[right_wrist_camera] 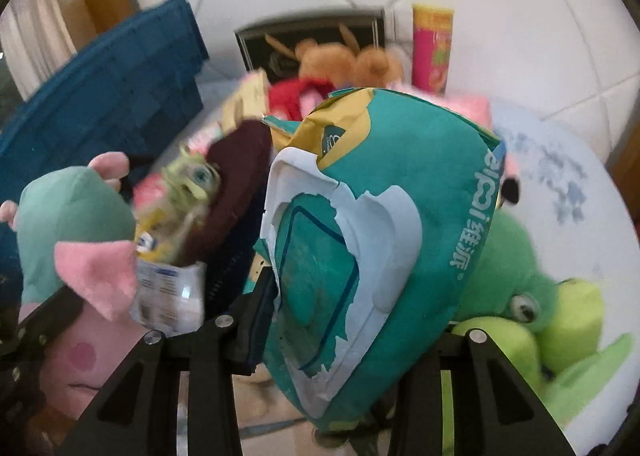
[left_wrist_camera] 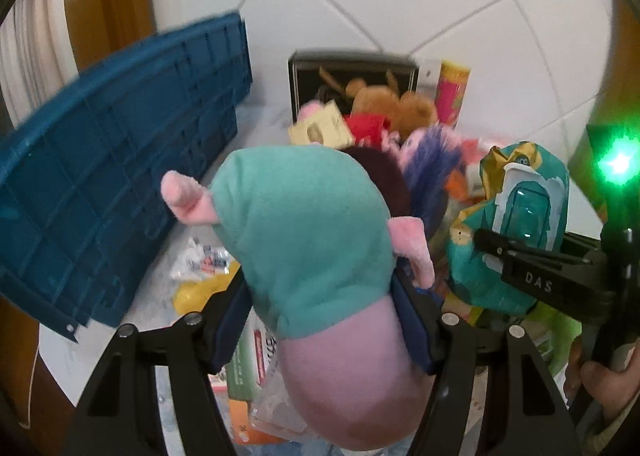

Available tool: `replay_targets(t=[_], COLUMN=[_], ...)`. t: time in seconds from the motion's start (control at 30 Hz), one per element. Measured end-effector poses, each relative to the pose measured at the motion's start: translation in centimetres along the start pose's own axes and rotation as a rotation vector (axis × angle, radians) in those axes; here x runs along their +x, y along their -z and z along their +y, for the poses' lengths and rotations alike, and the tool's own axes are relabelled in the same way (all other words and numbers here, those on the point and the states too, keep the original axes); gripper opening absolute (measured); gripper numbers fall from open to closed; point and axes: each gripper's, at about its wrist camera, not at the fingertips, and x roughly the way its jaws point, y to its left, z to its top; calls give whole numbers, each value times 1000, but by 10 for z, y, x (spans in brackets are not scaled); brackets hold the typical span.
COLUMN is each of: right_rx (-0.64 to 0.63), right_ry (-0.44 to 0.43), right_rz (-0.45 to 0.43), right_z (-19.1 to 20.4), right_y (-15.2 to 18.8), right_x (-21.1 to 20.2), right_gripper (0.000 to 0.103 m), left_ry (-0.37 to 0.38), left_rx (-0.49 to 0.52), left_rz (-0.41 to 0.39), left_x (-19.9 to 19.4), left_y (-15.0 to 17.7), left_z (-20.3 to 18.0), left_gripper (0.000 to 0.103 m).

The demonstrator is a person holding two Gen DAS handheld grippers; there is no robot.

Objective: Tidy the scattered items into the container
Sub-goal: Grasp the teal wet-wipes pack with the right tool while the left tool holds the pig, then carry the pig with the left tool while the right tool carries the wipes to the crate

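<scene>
- left gripper (left_wrist_camera: 320, 320) jaws clamped on pig plush (left_wrist_camera: 308, 240), centre frame.
- right gripper (right_wrist_camera: 344, 320) jaws clamped on wet-wipes pack (right_wrist_camera: 360, 223).
- blue crate (left_wrist_camera: 112, 183) upper left; both items not yet inside, a heap of toys left.

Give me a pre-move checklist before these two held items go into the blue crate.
1. Left hand-held gripper shut on the pink plush toy: ok.
2. Right hand-held gripper shut on the teal wipes pack: ok.
3. Blue crate in view, left of the pile: ok.
4. Room inside the crate: cannot tell, only its outer wall shows.
5. Toy and pack apart from each other: ok.
6. Pack's torn label flap secure: not ok.
</scene>
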Motion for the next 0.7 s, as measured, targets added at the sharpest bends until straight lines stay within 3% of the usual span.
replay_targets(t=[0.23,0.7], right_rx=[-39,-104], right_ry=[-6,-43], right_rz=[-111,-222], right_z=[26,108], right_y=[-12,-16], right_x=[-62,-121], right_gripper=[38,38], left_ry=[-18,-62], left_rx=[1,14], left_rz=[-65,-146], left_x=[-33,-85], left_y=[-10,1], left_z=[15,88], left_gripper=[66,66])
